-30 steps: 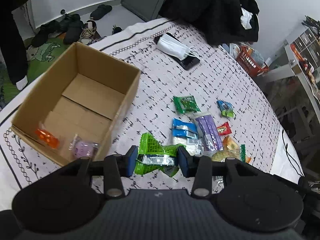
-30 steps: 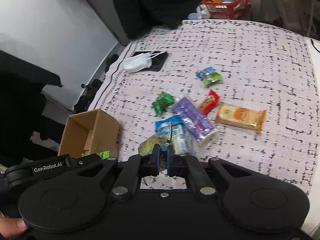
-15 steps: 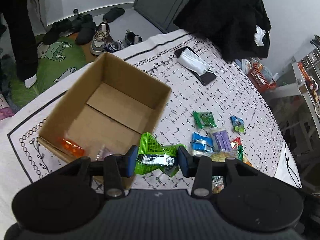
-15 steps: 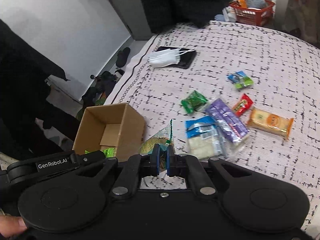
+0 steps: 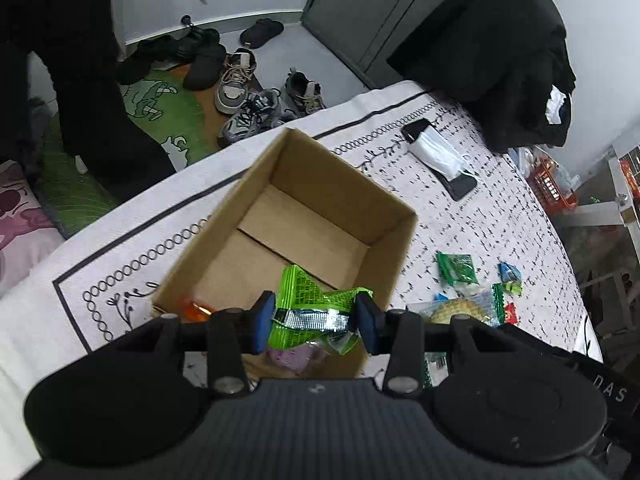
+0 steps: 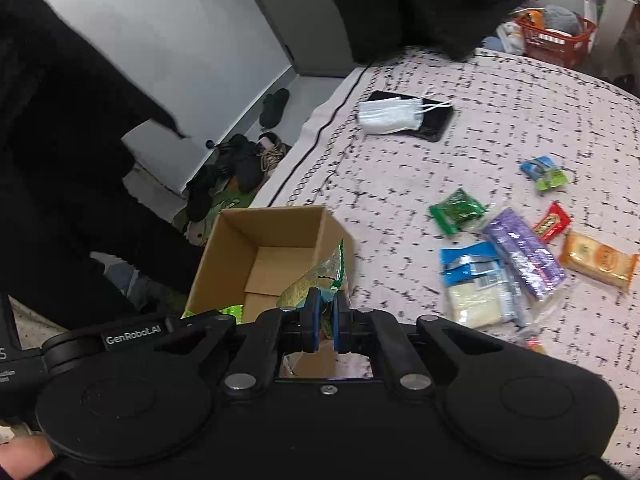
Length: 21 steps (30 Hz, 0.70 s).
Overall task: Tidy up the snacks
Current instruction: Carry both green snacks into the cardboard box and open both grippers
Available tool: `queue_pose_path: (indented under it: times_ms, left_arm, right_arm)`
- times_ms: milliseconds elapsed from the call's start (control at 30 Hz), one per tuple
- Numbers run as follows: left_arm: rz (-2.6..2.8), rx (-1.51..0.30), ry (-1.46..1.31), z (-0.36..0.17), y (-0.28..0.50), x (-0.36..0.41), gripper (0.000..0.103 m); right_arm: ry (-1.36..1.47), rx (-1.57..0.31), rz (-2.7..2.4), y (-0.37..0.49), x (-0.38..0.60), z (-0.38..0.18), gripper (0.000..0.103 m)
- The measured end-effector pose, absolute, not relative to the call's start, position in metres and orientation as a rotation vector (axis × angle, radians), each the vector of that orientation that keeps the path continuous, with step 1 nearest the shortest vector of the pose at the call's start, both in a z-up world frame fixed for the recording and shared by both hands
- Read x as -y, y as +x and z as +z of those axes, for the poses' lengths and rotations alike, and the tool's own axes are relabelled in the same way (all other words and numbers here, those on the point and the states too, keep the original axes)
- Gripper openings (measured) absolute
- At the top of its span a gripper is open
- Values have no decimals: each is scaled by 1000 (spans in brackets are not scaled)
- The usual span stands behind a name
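Note:
An open cardboard box point(image 5: 384, 204) point(image 6: 224, 248) stands on the patterned white cloth. Above its near corner my left gripper point(image 5: 316, 318) is shut on a bright green snack packet point(image 5: 308, 296). An orange packet point(image 5: 196, 308) and a purple one point(image 5: 296, 358) lie inside the box. My right gripper point(image 6: 325, 322) is shut on the edge of a clear packet with green trim and a yellow snack inside point(image 6: 316, 276), held over the box's right wall. Several more snacks lie on the cloth to the right: a dark green packet point(image 6: 456, 210), a blue and white pack point(image 6: 472, 284), a purple pack point(image 6: 524, 252).
A face mask on a black phone point(image 6: 404, 114) lies further back on the cloth. Shoes point(image 5: 244, 92) and a green mat are on the floor beyond the bed's edge. A person in black point(image 6: 60, 184) stands at the left. A dark coat point(image 5: 492, 48) hangs behind.
Both grippers have carried their packets left, from over the snack pile to over the box. The box now sits under the left gripper's fingers.

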<state>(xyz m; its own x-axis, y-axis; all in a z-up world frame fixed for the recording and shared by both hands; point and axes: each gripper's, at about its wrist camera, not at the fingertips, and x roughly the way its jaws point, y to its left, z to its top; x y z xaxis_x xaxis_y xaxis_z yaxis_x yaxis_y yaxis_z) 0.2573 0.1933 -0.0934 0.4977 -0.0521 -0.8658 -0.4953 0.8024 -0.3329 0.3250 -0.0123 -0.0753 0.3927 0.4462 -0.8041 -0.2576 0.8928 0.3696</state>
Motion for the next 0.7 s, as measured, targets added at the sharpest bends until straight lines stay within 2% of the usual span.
queue_pose_path:
  times_ms: [200, 333, 433, 500, 533, 567, 700]
  left_arm:
    - [295, -1039, -555, -96, 256, -202, 47]
    - [305, -1038, -557, -96, 251, -210, 60]
    - [320, -1037, -549, -96, 247, -216, 64]
    - [329, -1043, -546, -96, 244, -220, 66]
    - [335, -1046, -547, -96, 242, -222, 68]
    - [341, -1049, -548, -96, 241, -224, 72]
    - [358, -1057, -542, -97, 237, -227, 78]
  right_arm:
    - [187, -1091, 475, 322, -10, -79, 6]
    - [178, -1103, 483, 321, -22, -85, 6]
    - [178, -1110, 486, 320, -28, -90, 6]
    - [175, -1119, 483, 320, -30, -93, 8]
    - [172, -1133, 475, 321, -32, -95, 16]
    - [168, -1140, 467, 321, -32, -96, 19]
    - [150, -1141, 463, 318, -30, -97, 20]
